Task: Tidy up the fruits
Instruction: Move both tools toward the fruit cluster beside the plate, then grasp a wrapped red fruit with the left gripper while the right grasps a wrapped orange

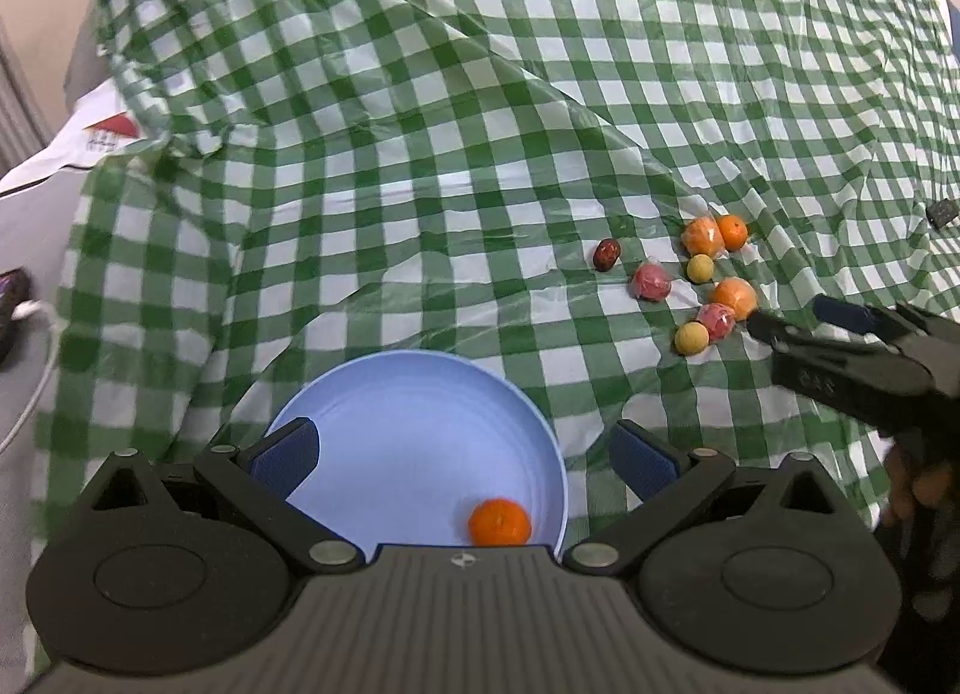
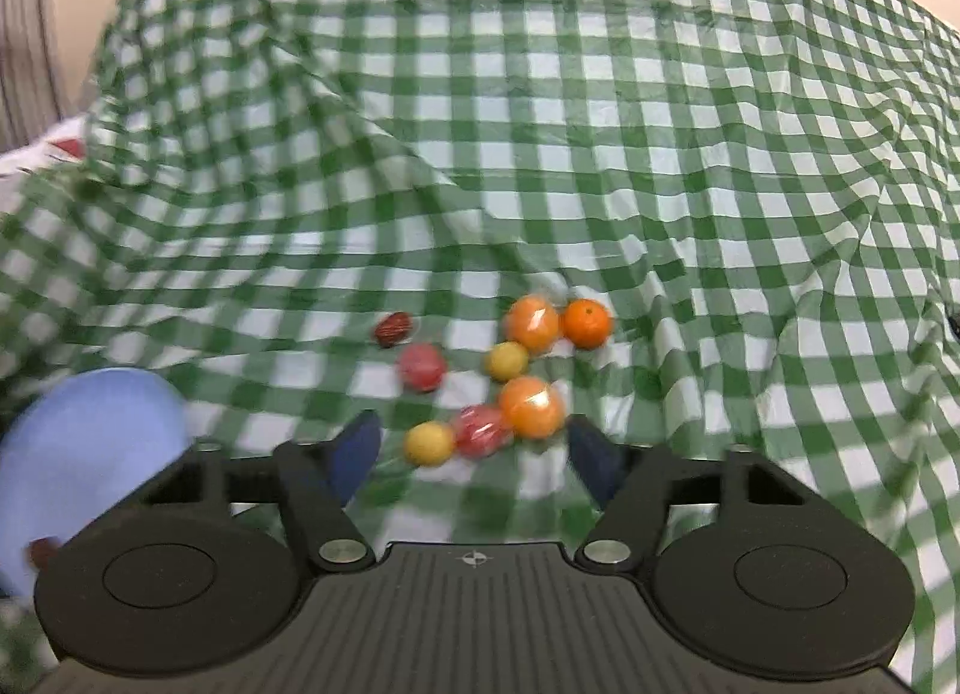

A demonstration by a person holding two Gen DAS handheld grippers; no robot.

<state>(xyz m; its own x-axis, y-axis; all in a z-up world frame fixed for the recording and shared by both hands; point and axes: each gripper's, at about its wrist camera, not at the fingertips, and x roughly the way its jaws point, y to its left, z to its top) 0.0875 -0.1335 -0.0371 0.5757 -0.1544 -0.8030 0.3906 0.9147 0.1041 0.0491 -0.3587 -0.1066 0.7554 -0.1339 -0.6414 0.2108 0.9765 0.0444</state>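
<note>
A light blue plate [image 1: 420, 356] lies on the green checked cloth with one mandarin [image 1: 499, 523] in it. My left gripper [image 1: 465, 436] hangs open above the plate, nothing between its fingers. To the right lies a cluster of fruit: a dark red date [image 1: 606, 254], wrapped red fruits [image 1: 651, 281], oranges [image 1: 735, 298] and yellow balls [image 1: 691, 338]. My right gripper [image 1: 792, 317] [image 2: 474, 430] is open just short of the cluster. A yellow ball [image 2: 429, 443], a red wrapped fruit [image 2: 480, 430] and an orange [image 2: 531, 407] lie ahead between its pads, untouched. The plate [image 2: 90, 442] shows at left.
The cloth [image 1: 480, 123] is wrinkled and rises in folds behind the fruit. A white printed object [image 1: 108, 135], a dark item [image 1: 12, 310] and a white cable [image 1: 36, 394] lie off the cloth's left edge. A small black item [image 1: 941, 212] sits far right. A hand [image 1: 918, 490] holds the right gripper.
</note>
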